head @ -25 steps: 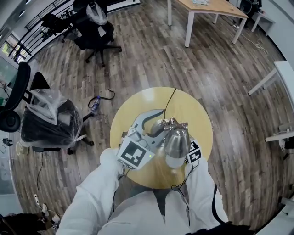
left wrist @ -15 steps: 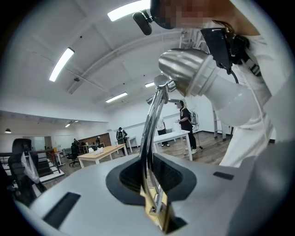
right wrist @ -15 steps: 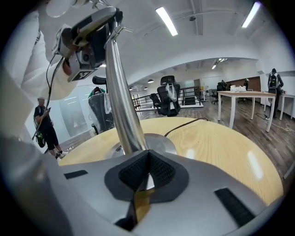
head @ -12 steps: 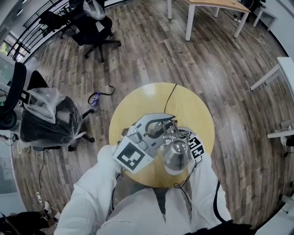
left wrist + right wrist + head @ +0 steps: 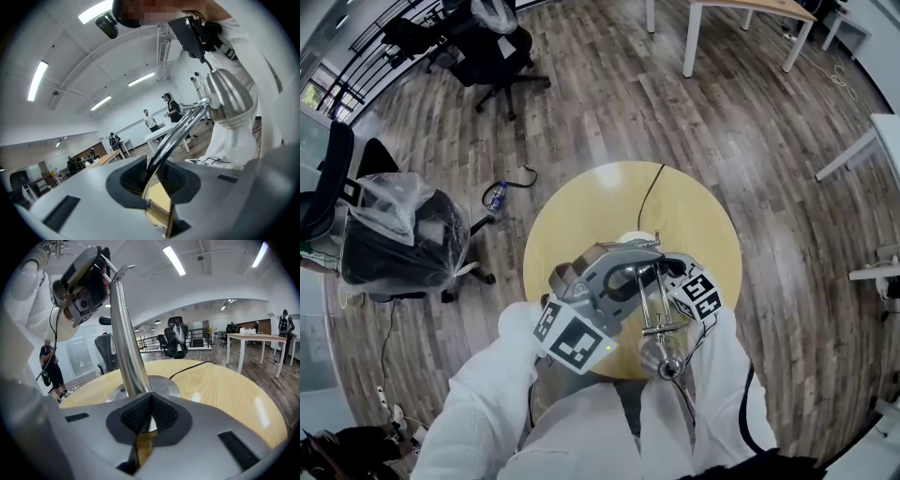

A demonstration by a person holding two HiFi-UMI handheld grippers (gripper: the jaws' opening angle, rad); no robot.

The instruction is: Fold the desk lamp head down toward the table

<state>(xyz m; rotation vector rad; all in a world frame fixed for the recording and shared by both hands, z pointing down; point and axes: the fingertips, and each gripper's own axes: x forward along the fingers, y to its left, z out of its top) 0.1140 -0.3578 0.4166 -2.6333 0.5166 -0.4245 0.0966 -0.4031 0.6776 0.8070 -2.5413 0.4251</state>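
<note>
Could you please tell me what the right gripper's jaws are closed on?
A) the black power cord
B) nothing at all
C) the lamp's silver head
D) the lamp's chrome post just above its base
D: in the right gripper view, the right gripper pinches the chrome post right above the round base, which stands on the table.
</note>
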